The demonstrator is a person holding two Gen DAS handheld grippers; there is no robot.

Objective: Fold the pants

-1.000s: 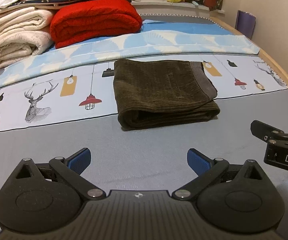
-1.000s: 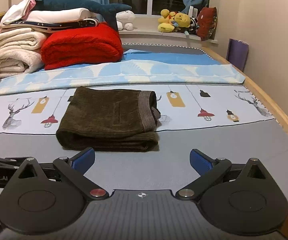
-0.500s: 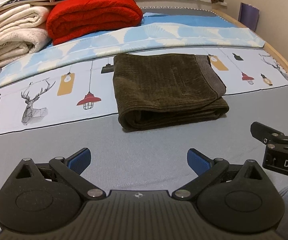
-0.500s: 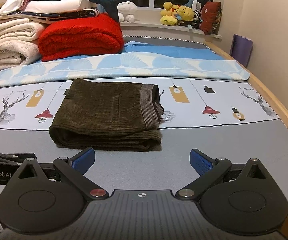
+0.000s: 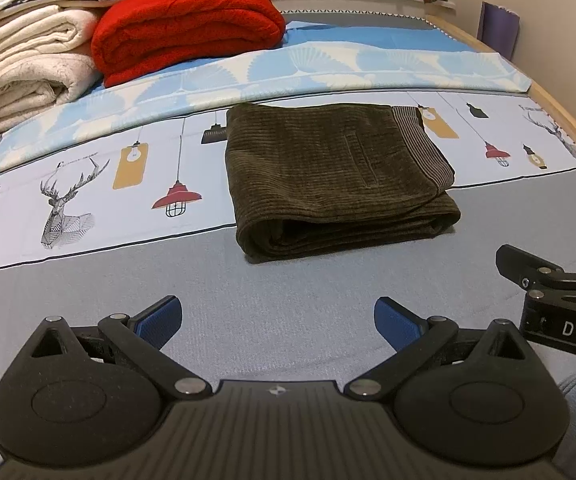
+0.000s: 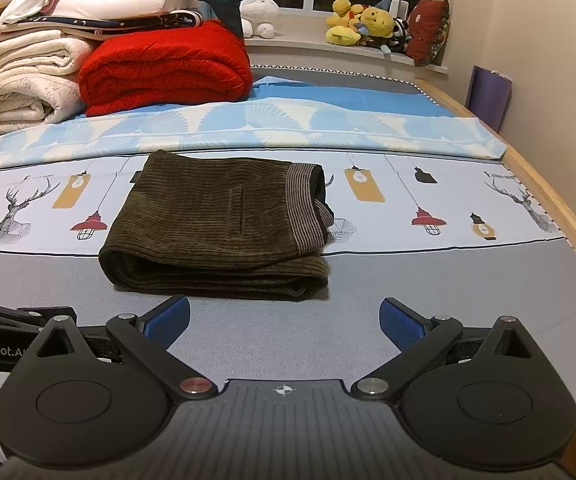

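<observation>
Dark olive corduroy pants (image 5: 336,176) lie folded into a compact rectangle on the bed, striped waistband at the right; they also show in the right wrist view (image 6: 220,228). My left gripper (image 5: 278,320) is open and empty, hovering over the grey sheet short of the pants. My right gripper (image 6: 284,318) is open and empty, just in front of the pants' near folded edge. The right gripper's side shows at the right edge of the left wrist view (image 5: 552,280).
A red blanket (image 6: 164,68) and stacked white blankets (image 6: 24,80) sit at the back left. A light blue cover (image 6: 288,124) lies across the bed behind the pants. A wooden bed rail (image 6: 560,208) runs along the right. Plush toys (image 6: 364,24) line the window sill.
Both grippers have edged forward towards the pants, so the pants look larger and closer. Both stay open. The pants have not moved.
</observation>
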